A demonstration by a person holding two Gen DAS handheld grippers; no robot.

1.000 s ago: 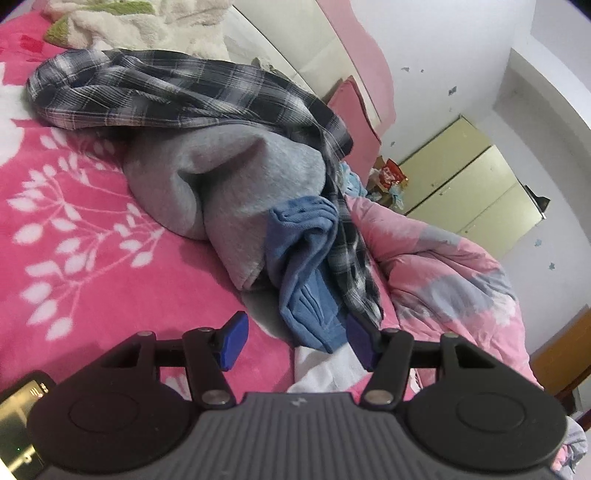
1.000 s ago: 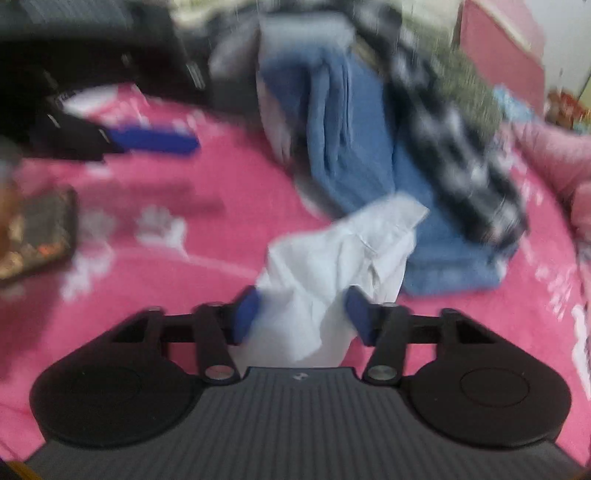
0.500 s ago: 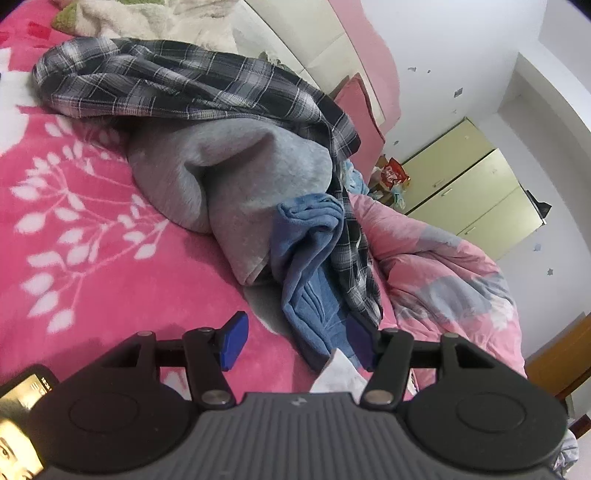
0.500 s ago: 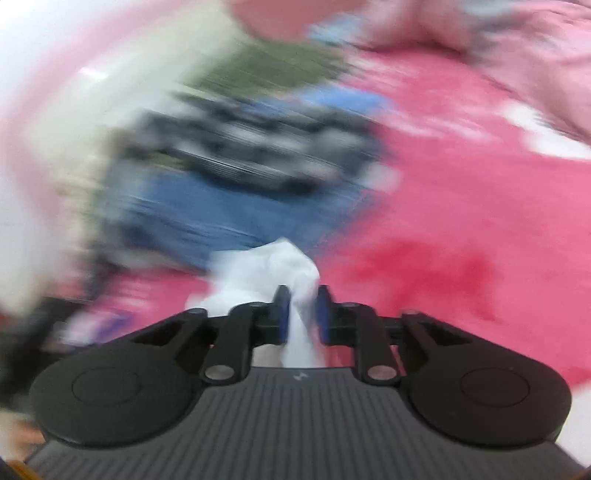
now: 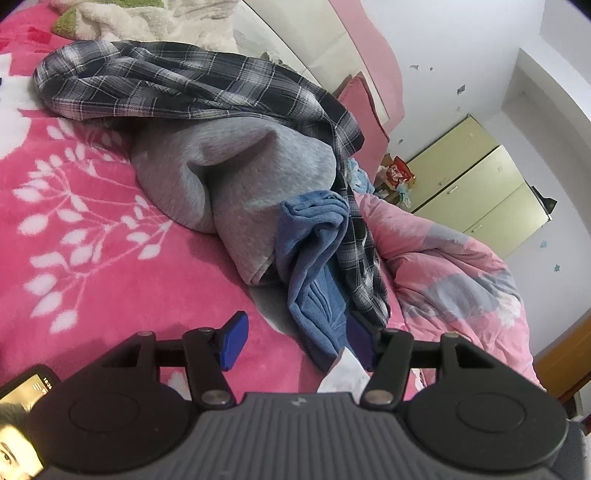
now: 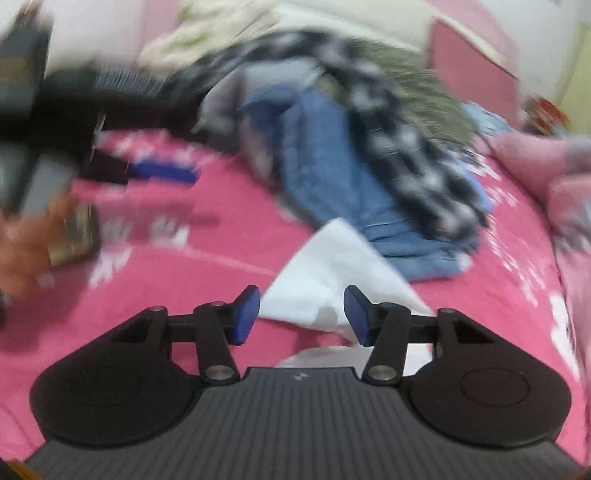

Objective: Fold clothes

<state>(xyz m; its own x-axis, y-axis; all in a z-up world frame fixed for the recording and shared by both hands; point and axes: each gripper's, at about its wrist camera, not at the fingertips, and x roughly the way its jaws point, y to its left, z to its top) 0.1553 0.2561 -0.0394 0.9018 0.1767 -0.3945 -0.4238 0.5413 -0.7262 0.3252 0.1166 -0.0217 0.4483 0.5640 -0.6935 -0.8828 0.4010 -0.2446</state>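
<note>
A heap of clothes lies on the pink flowered blanket (image 5: 85, 236): a dark plaid shirt (image 5: 177, 85) over a grey sweatshirt (image 5: 236, 173), with a blue garment (image 5: 314, 251) beside them. My left gripper (image 5: 295, 341) is open just short of the blue garment, with nothing pinched. A corner of a white garment (image 5: 343, 373) shows by its right finger. In the blurred right wrist view the white garment (image 6: 332, 266) lies flat on the blanket. My right gripper (image 6: 301, 314) is opening; the cloth reaches between its pads, which do not press on it.
A rumpled pink and grey quilt (image 5: 454, 266) lies at the right of the bed. Yellow-green cabinets (image 5: 480, 184) stand behind it. A cream fleece (image 5: 122, 18) is at the bed's head. A phone (image 5: 22, 424) sits by the left gripper. A blurred hand (image 6: 22, 240) shows at left.
The right gripper closed on the white garment, swung with it, and now its jaws stand apart with the cloth lying on the blanket. Less of the white cloth shows in the left wrist view.
</note>
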